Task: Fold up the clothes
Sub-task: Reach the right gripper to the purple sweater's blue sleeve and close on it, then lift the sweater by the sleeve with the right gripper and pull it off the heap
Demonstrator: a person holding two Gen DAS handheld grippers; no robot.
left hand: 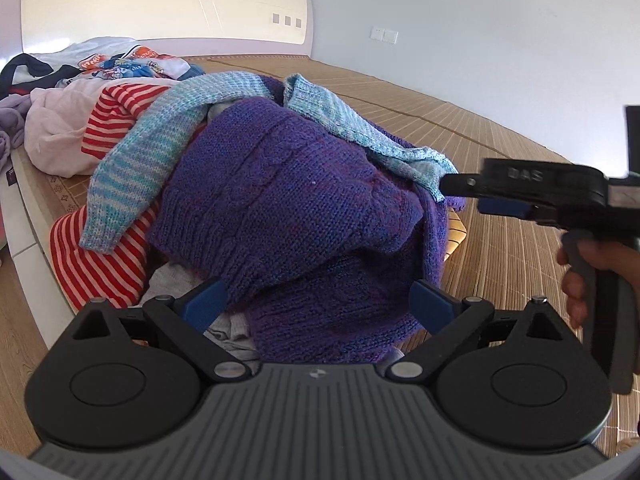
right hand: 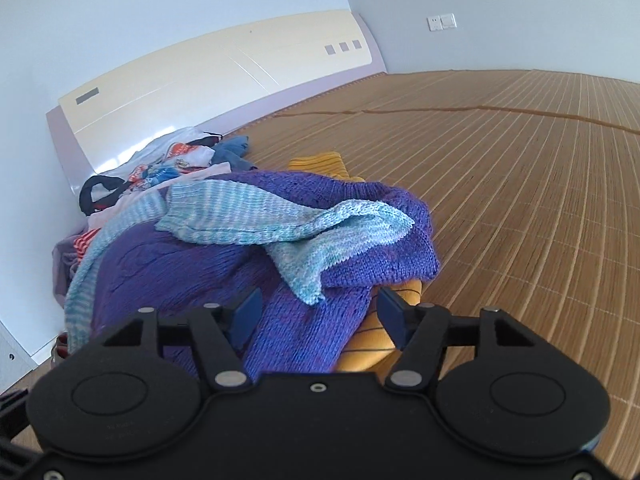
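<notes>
A purple knit sweater point(left hand: 280, 200) lies crumpled on top of a clothes pile at the bed's near left edge. A light blue knit sweater point(left hand: 160, 140) is draped across it, and a red striped garment point(left hand: 100, 264) sits underneath on the left. My left gripper point(left hand: 320, 304) is open wide, its blue fingers point(left hand: 208, 304) on either side of the purple hem. My right gripper point(left hand: 452, 188), held by a hand point(left hand: 580, 276), comes in from the right beside the light blue edge. In the right wrist view this right gripper point(right hand: 320, 314) is open, a fold of the purple sweater point(right hand: 304, 328) between its pads, with the light blue sweater point(right hand: 288, 220) just beyond.
A yellow garment point(right hand: 368, 340) lies under the purple sweater. More clothes point(left hand: 100, 68) are heaped toward the cream headboard point(left hand: 160, 4). A bamboo mat point(right hand: 520, 200) covers the bed to the right. The bed's edge point(left hand: 32, 216) drops to a wooden floor on the left.
</notes>
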